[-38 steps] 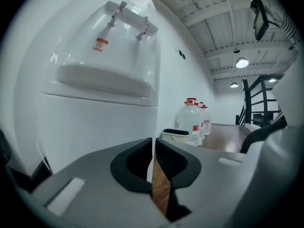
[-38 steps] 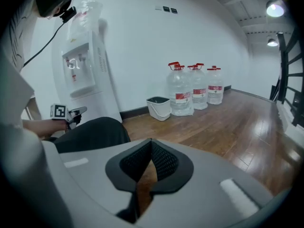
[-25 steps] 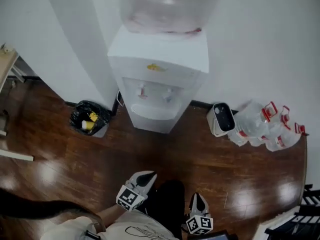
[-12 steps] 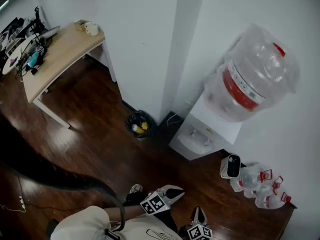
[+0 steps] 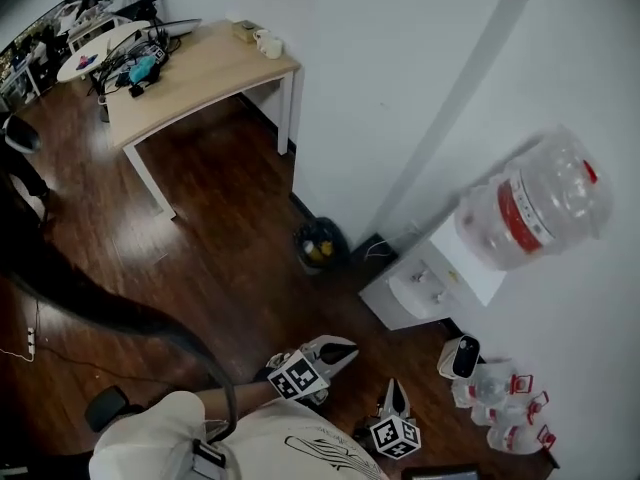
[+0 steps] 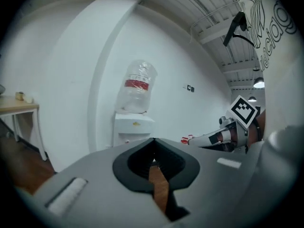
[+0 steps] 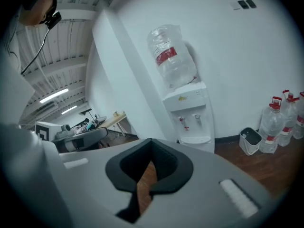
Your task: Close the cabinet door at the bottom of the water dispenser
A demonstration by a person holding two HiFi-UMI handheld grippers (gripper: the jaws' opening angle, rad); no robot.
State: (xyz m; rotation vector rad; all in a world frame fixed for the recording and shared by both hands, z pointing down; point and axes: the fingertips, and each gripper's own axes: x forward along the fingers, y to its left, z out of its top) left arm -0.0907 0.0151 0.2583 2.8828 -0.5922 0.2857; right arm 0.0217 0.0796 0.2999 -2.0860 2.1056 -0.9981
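Note:
The white water dispenser (image 5: 428,286) stands against the wall at the right of the head view, with a clear bottle (image 5: 530,206) on top. Its lower cabinet door cannot be made out from here. My left gripper (image 5: 349,349) and right gripper (image 5: 392,385) are low in that view, well short of the dispenser, both empty. In the left gripper view the jaws of the left gripper (image 6: 153,139) meet at the tips below the dispenser (image 6: 133,127). The right gripper (image 7: 151,140) is likewise shut, and its body hides the foot of the dispenser (image 7: 192,115).
A black bin (image 5: 318,243) sits left of the dispenser. A small white bin (image 5: 458,356) and several water jugs (image 5: 505,408) stand to its right. A wooden desk (image 5: 190,68) with clutter is at the far left. A dark cable (image 5: 90,303) crosses the wood floor.
The head view has pulled back and swung: the dispenser went from centre to small at the right, and the desk came into view. Both grippers stay shut near the bottom edge.

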